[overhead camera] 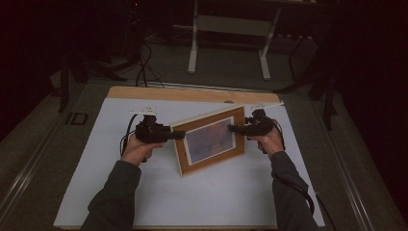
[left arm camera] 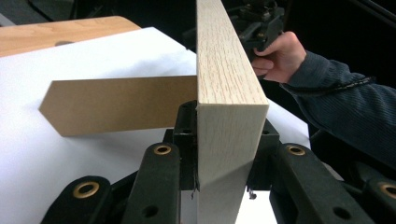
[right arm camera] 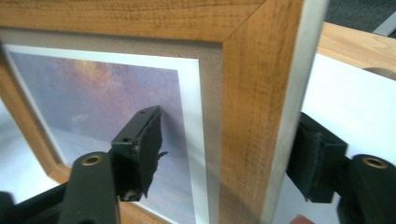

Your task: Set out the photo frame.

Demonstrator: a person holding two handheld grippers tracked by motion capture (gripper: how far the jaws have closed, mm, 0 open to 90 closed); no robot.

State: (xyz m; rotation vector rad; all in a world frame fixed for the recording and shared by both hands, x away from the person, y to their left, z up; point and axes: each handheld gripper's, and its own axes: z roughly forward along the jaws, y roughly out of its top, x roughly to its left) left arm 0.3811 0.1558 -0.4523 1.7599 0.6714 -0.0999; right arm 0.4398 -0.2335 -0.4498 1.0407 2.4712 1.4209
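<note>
No legible txt, labels or nos. anywhere, picture frame [overhead camera: 210,140] unmarked

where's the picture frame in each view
high view: frame stands mid-table on the white sheet, between the left gripper and right gripper.
left gripper view: its pale edge runs up the centre, clamped by the jaws.
right gripper view: its front corner is close up, between the jaws.
shared landmark: white sheet.

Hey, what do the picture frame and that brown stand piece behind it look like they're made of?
The picture frame looks like light wood or a wood-look veneer with a matte finish: grain lines run along its edge. The stand piece looks like plain brown fibreboard or stiff cardboard: flat, uniform, no grain.
</note>
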